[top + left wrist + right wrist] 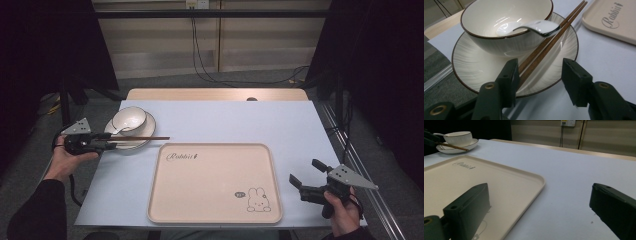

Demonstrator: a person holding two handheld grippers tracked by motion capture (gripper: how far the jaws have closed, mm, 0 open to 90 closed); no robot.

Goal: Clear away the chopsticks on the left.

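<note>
My left gripper (540, 75), jaws apart, straddled the brown wooden chopsticks (544, 47) on the white plate (474, 67) holding a spoon-filled white bowl (506, 15), left on the pale-blue worktop (220, 120).

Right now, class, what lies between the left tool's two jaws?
The near ends of the chopsticks, resting on the plate rim, lie between the left tool jaws in the left gripper view; one touches the left jaw.
</note>
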